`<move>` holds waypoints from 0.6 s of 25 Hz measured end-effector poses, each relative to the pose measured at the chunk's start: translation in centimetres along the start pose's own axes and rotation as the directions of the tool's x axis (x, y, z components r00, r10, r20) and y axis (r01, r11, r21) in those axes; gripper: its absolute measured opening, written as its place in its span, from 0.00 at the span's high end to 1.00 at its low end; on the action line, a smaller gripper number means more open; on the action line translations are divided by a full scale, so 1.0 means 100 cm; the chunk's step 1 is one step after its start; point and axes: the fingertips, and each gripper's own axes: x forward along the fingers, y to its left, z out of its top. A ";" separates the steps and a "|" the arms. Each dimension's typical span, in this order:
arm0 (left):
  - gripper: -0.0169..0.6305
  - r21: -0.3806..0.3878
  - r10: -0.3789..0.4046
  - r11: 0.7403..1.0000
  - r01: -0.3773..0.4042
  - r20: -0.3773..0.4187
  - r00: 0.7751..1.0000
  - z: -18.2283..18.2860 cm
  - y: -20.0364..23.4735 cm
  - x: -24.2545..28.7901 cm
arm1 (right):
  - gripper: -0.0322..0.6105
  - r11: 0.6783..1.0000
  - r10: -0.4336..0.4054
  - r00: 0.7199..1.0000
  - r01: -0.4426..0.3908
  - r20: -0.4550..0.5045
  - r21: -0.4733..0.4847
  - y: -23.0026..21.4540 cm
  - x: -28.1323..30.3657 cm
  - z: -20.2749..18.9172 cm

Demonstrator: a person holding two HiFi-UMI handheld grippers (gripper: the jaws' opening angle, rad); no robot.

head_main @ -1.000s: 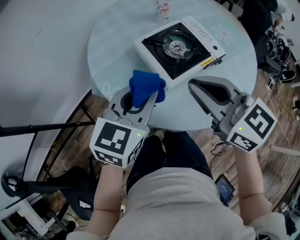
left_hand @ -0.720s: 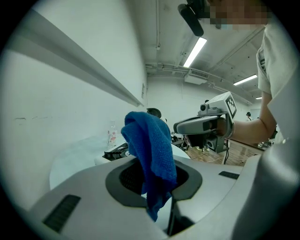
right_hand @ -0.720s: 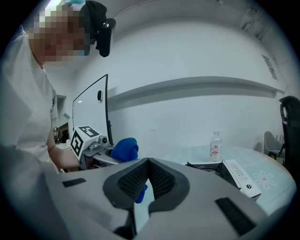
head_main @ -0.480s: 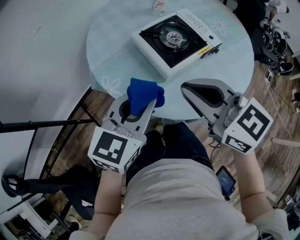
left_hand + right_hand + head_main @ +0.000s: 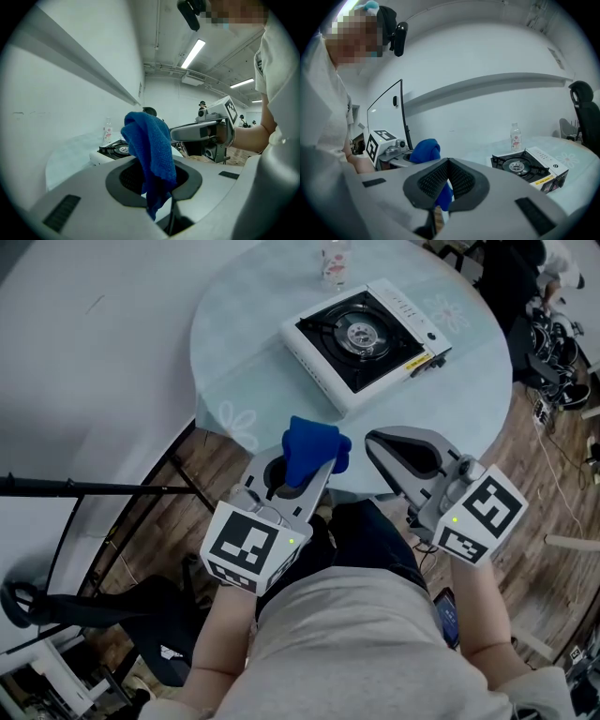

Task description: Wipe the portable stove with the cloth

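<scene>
Blue cloth (image 5: 314, 444) is bunched up and pinched in the left claw (image 5: 309, 471), jaws pressed onto it, most of it standing up past the tips and one end hanging down between them. Just to the right of it, the right claw (image 5: 379, 441) has its jaws pressed together with nothing in them. Both sit at the near edge of the round worktop (image 5: 244, 362). The stove (image 5: 364, 332) lies well ahead of both claws, untouched, with a small bottle (image 5: 334, 261) beyond it.

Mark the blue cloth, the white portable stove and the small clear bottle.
Blue terry cloth (image 5: 314, 448): head view, bunched upper fold.
White square portable stove (image 5: 361, 334): head view, central burner.
Small clear bottle (image 5: 335, 261): head view, labelled body.
</scene>
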 end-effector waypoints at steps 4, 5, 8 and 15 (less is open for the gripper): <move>0.83 -0.004 -0.016 1.000 0.016 0.007 1.000 0.000 -0.002 -0.001 | 0.92 0.999 -0.013 1.000 0.011 0.027 0.046 0.000 -0.001 0.001; 0.84 -0.006 -0.021 1.000 0.021 0.009 1.000 -0.001 -0.002 -0.002 | 0.92 0.998 -0.019 0.999 0.017 0.035 0.062 -0.001 -0.001 0.001; 0.84 -0.009 -0.037 0.999 0.037 0.008 0.999 -0.002 -0.005 -0.003 | 0.92 0.995 -0.044 0.998 0.039 0.054 0.088 -0.002 -0.002 0.003; 0.84 0.008 -0.047 0.999 0.047 0.007 0.999 -0.001 -0.007 -0.003 | 0.92 0.994 -0.064 0.997 0.061 0.042 0.088 0.000 -0.005 0.001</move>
